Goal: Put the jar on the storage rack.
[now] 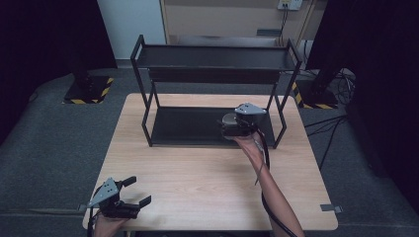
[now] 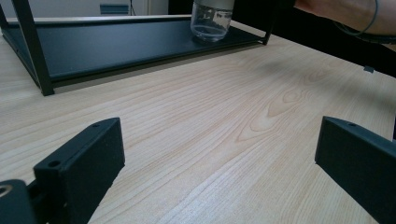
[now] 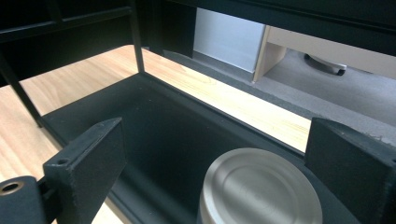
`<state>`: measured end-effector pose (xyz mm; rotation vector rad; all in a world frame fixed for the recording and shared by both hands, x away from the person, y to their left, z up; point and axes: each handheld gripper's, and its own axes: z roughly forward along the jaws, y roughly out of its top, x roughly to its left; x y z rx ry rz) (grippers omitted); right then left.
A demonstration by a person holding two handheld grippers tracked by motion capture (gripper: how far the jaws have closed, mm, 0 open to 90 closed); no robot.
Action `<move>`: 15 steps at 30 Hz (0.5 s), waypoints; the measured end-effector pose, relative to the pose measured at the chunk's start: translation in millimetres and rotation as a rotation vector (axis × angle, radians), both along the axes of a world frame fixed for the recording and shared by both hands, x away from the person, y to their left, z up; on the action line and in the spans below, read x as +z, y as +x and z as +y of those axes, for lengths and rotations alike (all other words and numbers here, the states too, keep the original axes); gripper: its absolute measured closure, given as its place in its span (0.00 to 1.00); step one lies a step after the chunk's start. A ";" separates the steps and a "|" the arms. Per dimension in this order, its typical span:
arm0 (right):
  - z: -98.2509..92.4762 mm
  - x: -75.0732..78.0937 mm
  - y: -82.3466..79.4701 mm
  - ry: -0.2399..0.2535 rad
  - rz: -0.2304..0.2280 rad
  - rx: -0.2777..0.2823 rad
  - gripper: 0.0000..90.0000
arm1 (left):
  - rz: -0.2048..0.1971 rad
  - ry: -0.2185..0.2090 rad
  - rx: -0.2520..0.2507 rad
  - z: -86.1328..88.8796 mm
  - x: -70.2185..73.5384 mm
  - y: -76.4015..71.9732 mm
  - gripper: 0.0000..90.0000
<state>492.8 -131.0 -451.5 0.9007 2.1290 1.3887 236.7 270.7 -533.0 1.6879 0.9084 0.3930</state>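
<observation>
Fingers [image 3: 88,158] on the right gripper [image 1: 240,123] are spread wide around a jar [image 3: 261,186] with a silver lid, standing on the rack's [image 1: 197,126] bottom shelf toward its right end. Left gripper [image 1: 129,200] idles open over the desk [image 1: 197,177]. Best play, I'd say: center both fingers on the jar before any squeeze, clear of the frame.

Table [image 1: 197,177] — pale wood, smooth, visible grain, matt sheen. Rack [image 1: 197,126] — black metal, matt painted finish on frame and shelves. Jar [image 2: 211,21] was clear glass, glossy; its lid [image 3: 260,189] brushed silvery metal, satin. Floor carpet [image 1: 44,148] was grey, rough-textured cloth.
</observation>
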 end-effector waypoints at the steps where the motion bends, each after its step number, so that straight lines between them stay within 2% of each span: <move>1: -0.8 0.8 -1.6 0.002 -0.001 0.005 0.06 | 0.000 0.000 0.000 0.0 0.0 0.0 0.00; 15: -18.3 18.5 -33.3 0.007 -0.047 0.046 0.06 | 0.001 0.001 0.000 -0.4 0.0 0.0 0.00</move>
